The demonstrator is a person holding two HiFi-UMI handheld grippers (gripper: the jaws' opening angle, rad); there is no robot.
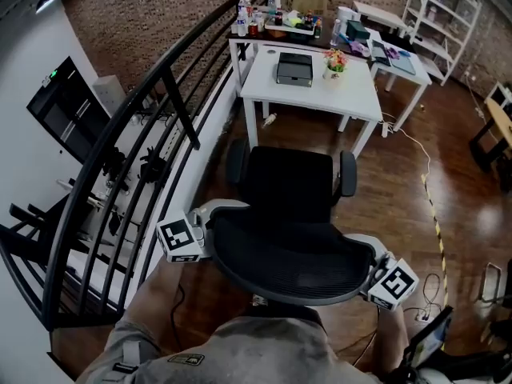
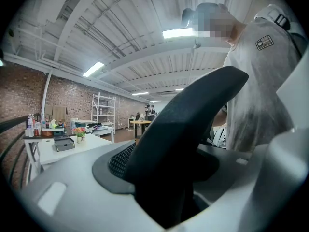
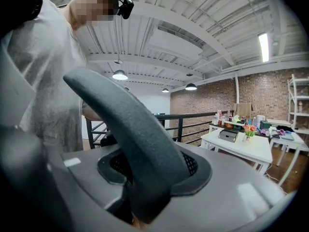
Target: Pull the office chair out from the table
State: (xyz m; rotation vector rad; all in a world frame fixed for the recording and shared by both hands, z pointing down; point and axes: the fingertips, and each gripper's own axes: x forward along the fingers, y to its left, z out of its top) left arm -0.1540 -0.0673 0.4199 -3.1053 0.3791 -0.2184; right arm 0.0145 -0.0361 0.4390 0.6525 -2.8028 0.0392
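Person's grey shirt (image 1: 240,350) fills the foreground as 2 handheld grippers clamp a black office chair (image 1: 292,246) by its backrest.
Jaws of the left gripper (image 1: 214,218) and right gripper (image 1: 366,250) are closed on the backrest rim, 1 per side. Their cubes carry square black-and-white markers. Chair stands on the wooden floor (image 1: 400,190), apart from the white desk (image 1: 320,94) bearing a grey tray (image 1: 294,68) and flowers (image 1: 334,61). Shirt patch print is too small to read.

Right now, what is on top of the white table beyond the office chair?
On the white table stand a dark grey box and a small pot of flowers. The office chair covers none of its top; what the box holds cannot be seen.
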